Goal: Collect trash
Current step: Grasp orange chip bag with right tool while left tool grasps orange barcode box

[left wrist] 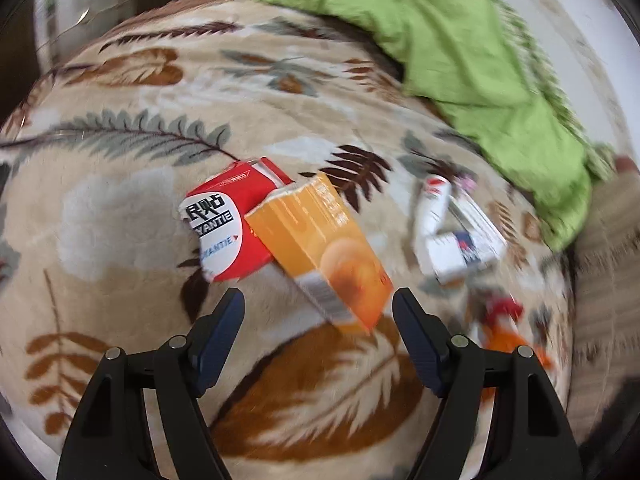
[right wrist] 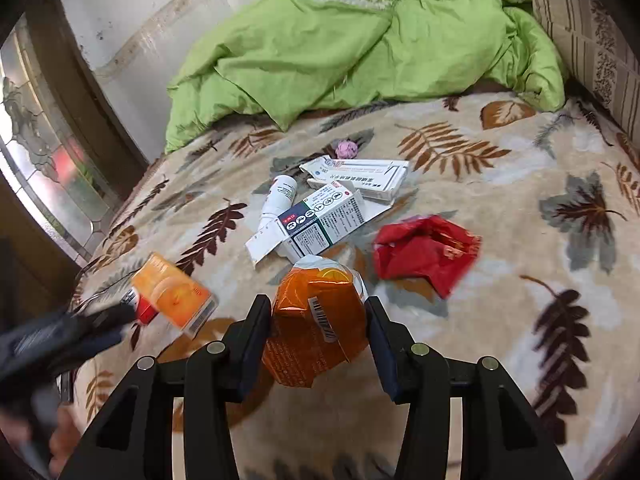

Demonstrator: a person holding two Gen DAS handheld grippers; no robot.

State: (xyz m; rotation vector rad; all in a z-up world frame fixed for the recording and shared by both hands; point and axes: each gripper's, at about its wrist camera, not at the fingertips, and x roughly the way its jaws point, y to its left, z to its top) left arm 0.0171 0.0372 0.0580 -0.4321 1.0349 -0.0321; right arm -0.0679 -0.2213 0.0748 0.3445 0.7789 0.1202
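Right gripper pinches a crumpled orange foil-backed wrapper with a barcode between both fingers, lifted just off the bed: one piece of trash collected, pickup step in hand. Left gripper is spread wide, fingers either side of the near end of a long orange cardboard box, not touching it; blur suggests it's moving, can't say for sure. Next move likely: close left on that box, which leans over a torn red-and-white carton, so the grip should take the box alone or the two may drag. Beyond: a crumpled red plastic wrapper, an opened white-and-blue medicine box, a small white tube bottle touching it, a flat white leaflet box, a small pink paper ball. Surface is a plush beige leaf-print blanket, soft, boxes sink a bit. Behind, a bunched green quilt, a striped cushion at right, stained-glass door panel at left, pale wall.
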